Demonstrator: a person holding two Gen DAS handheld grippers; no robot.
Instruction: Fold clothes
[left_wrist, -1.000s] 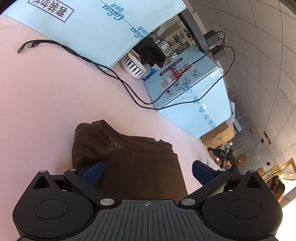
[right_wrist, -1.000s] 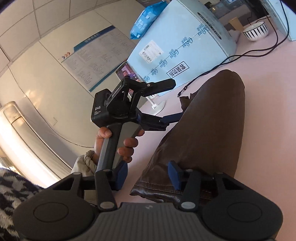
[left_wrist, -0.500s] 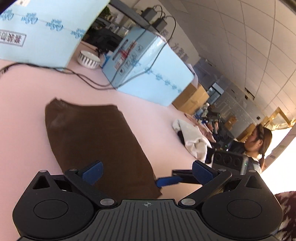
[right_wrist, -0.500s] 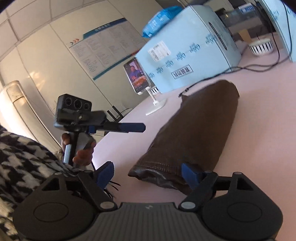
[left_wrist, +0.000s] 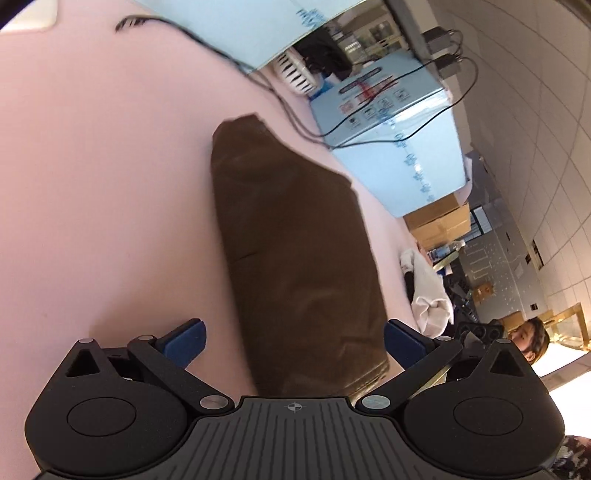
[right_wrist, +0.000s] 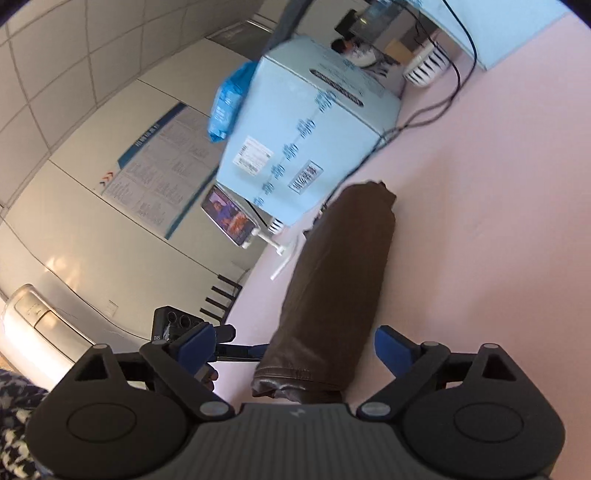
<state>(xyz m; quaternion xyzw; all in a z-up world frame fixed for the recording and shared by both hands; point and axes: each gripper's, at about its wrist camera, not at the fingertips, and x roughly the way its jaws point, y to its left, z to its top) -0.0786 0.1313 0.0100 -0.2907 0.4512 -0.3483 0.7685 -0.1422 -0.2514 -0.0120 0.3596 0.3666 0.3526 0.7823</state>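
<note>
Both pairs of jaws stand wide and hold nothing; the right gripper (right_wrist: 293, 349) has just been opening, its pads clear either side of the garment's (right_wrist: 332, 288) near hem, and the left gripper (left_wrist: 293, 341) likewise straddles that folded brown strip on the pink table (left_wrist: 92, 177). For the next fold, I judge each should pinch all layers of the hem together; lift evenly, or the stack may slide apart.

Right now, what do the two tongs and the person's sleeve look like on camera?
Both tongs, left and right, look alike: a black ribbed body, two round black discs, black linkage arms with silver pivot pins, and blue finger pads. The left body bears a small crosshair mark. The right wrist view shows a black-and-white houndstooth sleeve. No cables run to either.
</note>
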